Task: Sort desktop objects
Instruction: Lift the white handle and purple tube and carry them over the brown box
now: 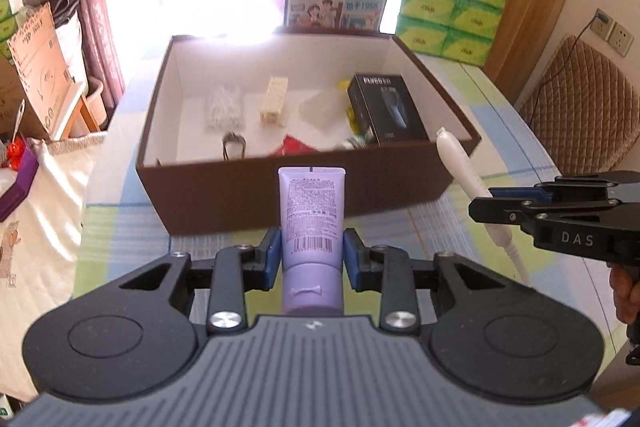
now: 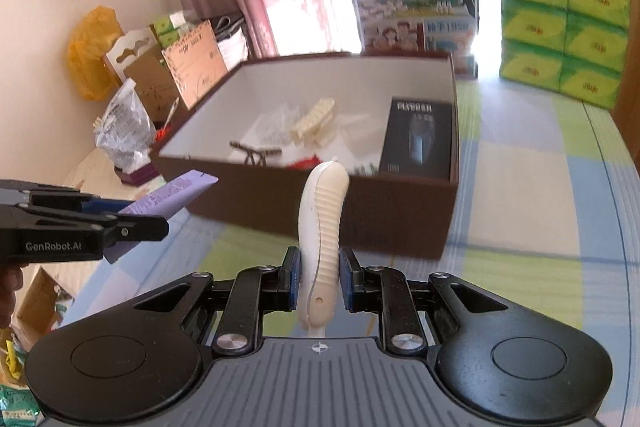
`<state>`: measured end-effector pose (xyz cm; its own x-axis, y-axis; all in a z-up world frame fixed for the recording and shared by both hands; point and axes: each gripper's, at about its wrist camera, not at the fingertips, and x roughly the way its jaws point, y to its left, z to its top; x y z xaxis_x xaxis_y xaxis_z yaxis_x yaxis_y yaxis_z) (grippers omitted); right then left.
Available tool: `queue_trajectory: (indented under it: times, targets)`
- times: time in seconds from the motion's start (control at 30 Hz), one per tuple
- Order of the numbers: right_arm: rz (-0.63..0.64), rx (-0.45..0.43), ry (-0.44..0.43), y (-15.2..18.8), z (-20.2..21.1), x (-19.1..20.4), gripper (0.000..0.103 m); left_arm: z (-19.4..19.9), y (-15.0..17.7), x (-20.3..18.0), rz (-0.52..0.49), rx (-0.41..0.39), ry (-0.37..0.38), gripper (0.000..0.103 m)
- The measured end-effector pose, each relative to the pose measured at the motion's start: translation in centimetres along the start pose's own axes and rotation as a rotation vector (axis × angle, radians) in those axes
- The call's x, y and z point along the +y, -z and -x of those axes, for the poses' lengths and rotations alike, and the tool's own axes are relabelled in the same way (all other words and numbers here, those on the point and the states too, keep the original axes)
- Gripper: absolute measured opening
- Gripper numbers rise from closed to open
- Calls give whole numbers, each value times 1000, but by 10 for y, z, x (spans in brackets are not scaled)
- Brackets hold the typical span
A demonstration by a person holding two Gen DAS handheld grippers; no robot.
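Plastic items, cardboard box

The purple tube point(image 1: 311, 223) looks smooth, soft plastic; ahead of it the brown box point(image 1: 248, 187) is matt cardboard, white inside.

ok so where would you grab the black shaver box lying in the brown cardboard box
Grip the black shaver box across its two long side faces, coming from above. It lies flat against the right wall of the brown cardboard box, so a sideways approach is walled off, and the long faces are flat and parallel.
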<state>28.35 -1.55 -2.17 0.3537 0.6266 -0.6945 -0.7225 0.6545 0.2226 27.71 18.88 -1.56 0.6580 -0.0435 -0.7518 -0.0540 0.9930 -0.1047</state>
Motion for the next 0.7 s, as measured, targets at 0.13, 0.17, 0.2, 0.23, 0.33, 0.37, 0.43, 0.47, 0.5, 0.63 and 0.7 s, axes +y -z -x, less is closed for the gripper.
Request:
queue_trajectory:
  times: [0.13, 0.17, 0.2, 0.23, 0.33, 0.37, 0.43, 0.47, 0.5, 0.63, 0.7]
  targets:
    - [11, -32, -2, -18, -1, 3, 17, 2, -14, 4, -3, -33, -7, 27]
    - [12, -39, -3, -22, -1, 2, 17, 3, -17, 5, -4, -41, -9, 27]
    - [13, -44, -4, -26, -2, 2, 17, 4, -20, 6, -4, -49, -11, 27]
    - [15, -50, -5, -30, -3, 2, 17, 4, -24, 8, -4, -56, -12, 27]
    - [16, -63, -7, -43, -5, 0, 17, 4, -33, 12, -3, -73, -17, 27]
    - [15, -67, -8, -47, -6, -1, 17, 3, -36, 13, -4, -78, -20, 27]
    - [13, -76, -10, -56, -9, -2, 17, 1, -44, 16, -4, -87, -27, 27]
    - [13, -80, -10, -61, -10, -3, 17, 1, -47, 18, -3, -91, -30, 27]
    - [13, -84, -11, -66, -12, -3, 17, -1, -51, 21, -1, -94, -31, 28]
    - [10, -96, -19, -88, -21, -5, 17, -8, -66, 31, 7, -103, -36, 27]
    - [5, -97, -26, -98, -29, -4, 17, -13, -74, 36, 4, -105, -45, 27]
